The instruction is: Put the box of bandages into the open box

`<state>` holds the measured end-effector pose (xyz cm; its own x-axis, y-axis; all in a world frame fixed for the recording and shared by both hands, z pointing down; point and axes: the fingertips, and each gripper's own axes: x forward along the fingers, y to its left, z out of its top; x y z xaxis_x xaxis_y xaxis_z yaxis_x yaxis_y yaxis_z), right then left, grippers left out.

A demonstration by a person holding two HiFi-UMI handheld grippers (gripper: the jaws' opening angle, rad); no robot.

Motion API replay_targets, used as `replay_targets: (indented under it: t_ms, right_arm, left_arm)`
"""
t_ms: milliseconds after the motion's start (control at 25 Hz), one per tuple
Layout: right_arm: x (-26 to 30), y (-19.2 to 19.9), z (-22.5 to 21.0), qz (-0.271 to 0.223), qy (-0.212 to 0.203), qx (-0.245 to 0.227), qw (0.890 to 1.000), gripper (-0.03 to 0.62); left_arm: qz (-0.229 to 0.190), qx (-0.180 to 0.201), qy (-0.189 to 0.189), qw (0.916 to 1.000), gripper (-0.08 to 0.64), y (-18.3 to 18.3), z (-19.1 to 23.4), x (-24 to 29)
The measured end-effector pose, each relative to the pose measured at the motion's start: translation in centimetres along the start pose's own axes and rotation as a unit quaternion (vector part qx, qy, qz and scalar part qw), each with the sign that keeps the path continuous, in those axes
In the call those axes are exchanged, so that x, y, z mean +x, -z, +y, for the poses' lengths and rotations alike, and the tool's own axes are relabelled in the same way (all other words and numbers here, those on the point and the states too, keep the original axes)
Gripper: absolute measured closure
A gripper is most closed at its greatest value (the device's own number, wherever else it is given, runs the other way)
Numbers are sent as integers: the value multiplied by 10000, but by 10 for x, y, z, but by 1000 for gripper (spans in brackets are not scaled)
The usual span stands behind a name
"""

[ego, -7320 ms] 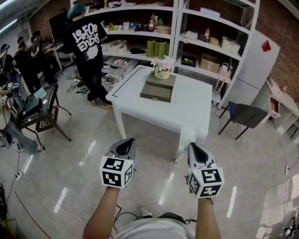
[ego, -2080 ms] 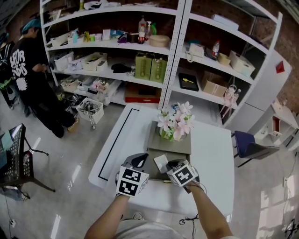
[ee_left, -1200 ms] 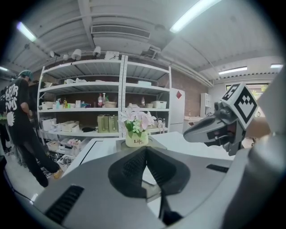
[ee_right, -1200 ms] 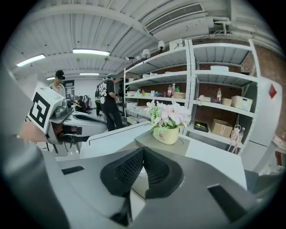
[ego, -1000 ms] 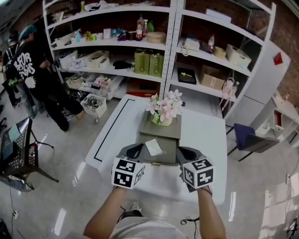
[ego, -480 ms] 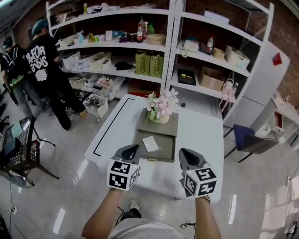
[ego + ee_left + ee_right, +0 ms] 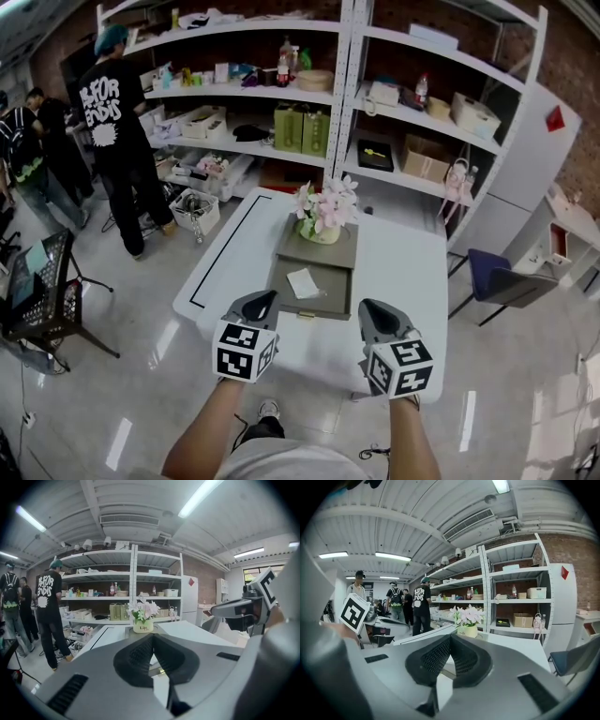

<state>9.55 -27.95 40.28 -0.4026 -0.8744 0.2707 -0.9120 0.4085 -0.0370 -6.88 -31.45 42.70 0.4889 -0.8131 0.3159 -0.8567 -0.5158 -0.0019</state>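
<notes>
Hovering at the table's [image 7: 403,272] 6 o'clock edge, left gripper [image 7: 262,300] and right gripper [image 7: 371,309] are pinched closed, empty, bandage box [image 7: 303,282] on grey box [image 7: 330,253] at 12 o'clock.

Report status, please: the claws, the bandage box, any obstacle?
Both shut and empty: left claw, right claw, at table's near edge. White bandage box lies on grey box, no claw touching. Flower pot at far end, no obstacle.
</notes>
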Motion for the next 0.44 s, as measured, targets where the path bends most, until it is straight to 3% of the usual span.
replay_targets:
  t_ms: [440]
  right_arm:
    - [-4, 2, -2, -4, 17, -45, 10000, 588]
  left_arm:
    - [11, 21, 105, 9999, 555, 2, -11, 3]
